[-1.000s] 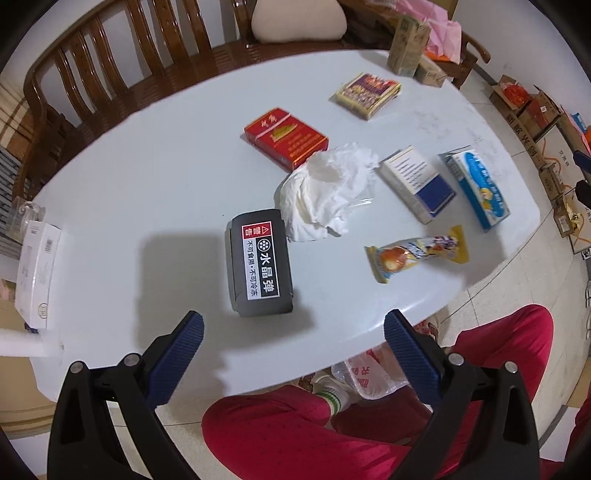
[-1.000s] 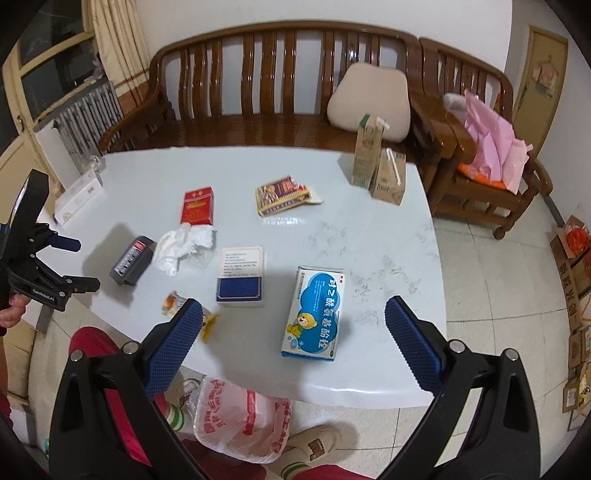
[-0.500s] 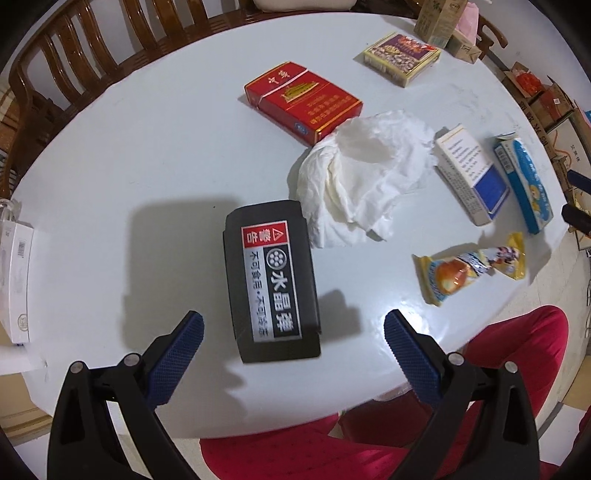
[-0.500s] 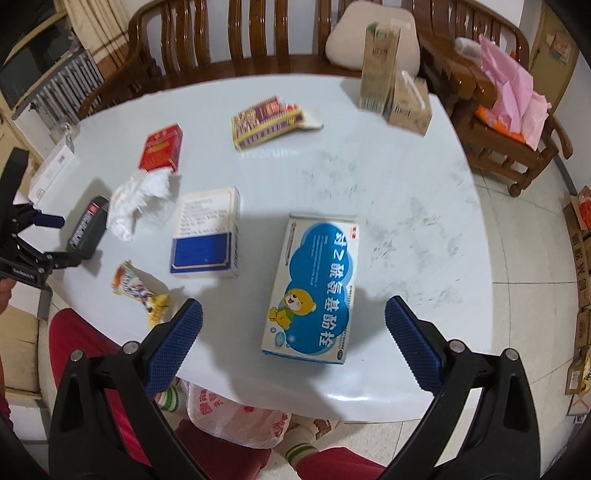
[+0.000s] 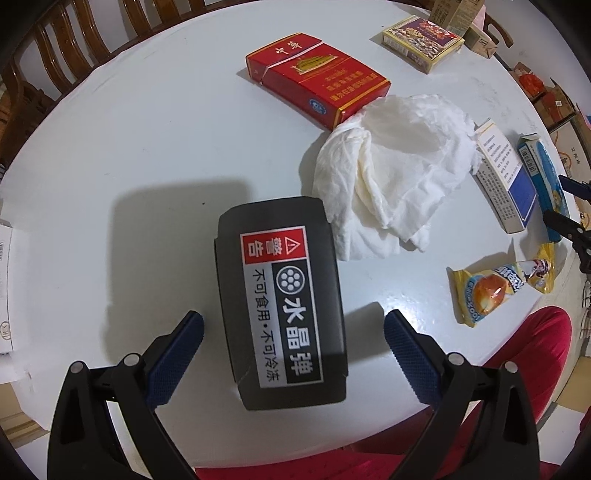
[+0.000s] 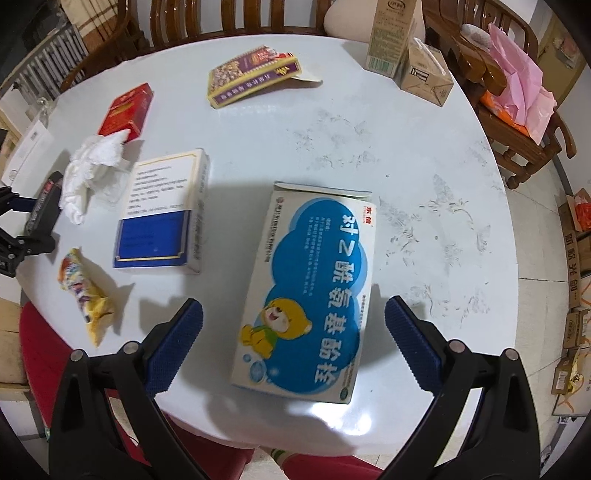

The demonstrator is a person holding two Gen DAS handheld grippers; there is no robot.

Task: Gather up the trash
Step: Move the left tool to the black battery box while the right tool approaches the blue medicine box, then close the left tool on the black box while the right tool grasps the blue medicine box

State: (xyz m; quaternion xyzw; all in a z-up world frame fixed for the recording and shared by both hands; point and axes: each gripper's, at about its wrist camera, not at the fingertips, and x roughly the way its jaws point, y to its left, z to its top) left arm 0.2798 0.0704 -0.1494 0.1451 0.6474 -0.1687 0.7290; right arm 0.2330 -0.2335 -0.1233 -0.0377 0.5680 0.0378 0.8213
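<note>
My left gripper (image 5: 293, 332) is open, its blue pads on either side of the near end of a black box (image 5: 280, 295) with a red warning label, not touching it. A crumpled white tissue (image 5: 391, 181) lies just beyond it. My right gripper (image 6: 293, 332) is open, straddling the near end of a blue-and-white medicine box (image 6: 310, 291) with a cartoon bear. A yellow snack wrapper (image 6: 85, 291) lies to its left and also shows in the left wrist view (image 5: 498, 284).
On the white round table (image 6: 369, 129): a red cigarette pack (image 5: 317, 77), a white-and-blue box (image 6: 162, 214), a purple-yellow box (image 6: 251, 74), two cartons (image 6: 406, 48). Wooden bench (image 6: 221, 22) behind, wooden chair (image 6: 517, 92) right, cardboard boxes (image 6: 576, 258) on the floor.
Both grippers have moved down and forward toward the table. The black box now lies between the left pads and the blue medicine box between the right pads. Both stay open.
</note>
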